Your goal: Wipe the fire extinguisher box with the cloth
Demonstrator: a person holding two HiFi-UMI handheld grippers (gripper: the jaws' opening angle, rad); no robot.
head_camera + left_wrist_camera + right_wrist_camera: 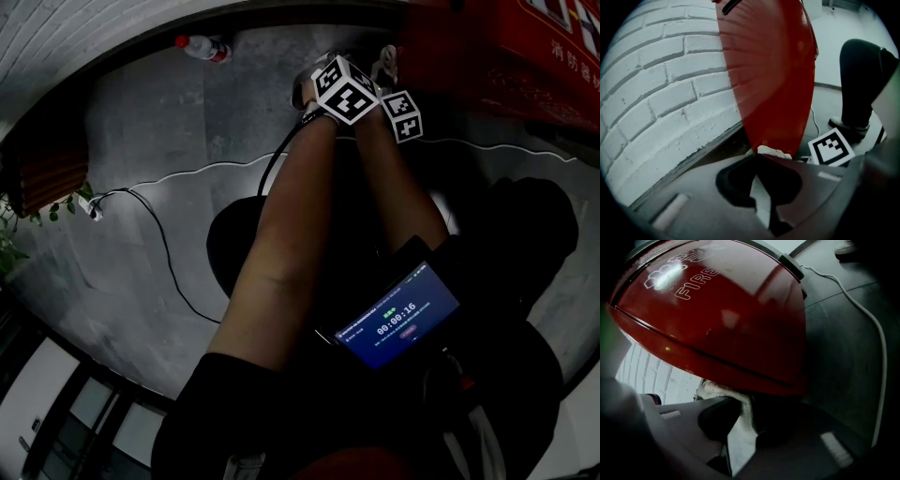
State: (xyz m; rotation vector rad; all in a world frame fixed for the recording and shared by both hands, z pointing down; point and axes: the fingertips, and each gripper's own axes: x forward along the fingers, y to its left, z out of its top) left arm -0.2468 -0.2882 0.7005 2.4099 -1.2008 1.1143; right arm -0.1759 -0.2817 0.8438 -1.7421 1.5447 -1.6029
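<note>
The red fire extinguisher box (511,52) stands at the top right of the head view, against a white brick wall. Both arms reach toward its near corner, the marker cubes side by side. My left gripper (761,158) is shut on a white cloth (765,199), whose end bunches against the box's red side (776,79). In the right gripper view, my right gripper (740,403) is shut on the same kind of white cloth (739,430), pressed under the box's glossy lid (717,319) with white "FIRE" lettering. The jaw tips are hidden in the head view.
A white brick wall (661,93) runs left of the box. A cable (164,239) trails over the grey floor, and a plastic bottle (202,47) lies by the wall. A bystander's leg (862,89) stands nearby. A screen with a timer (398,319) sits at the person's waist.
</note>
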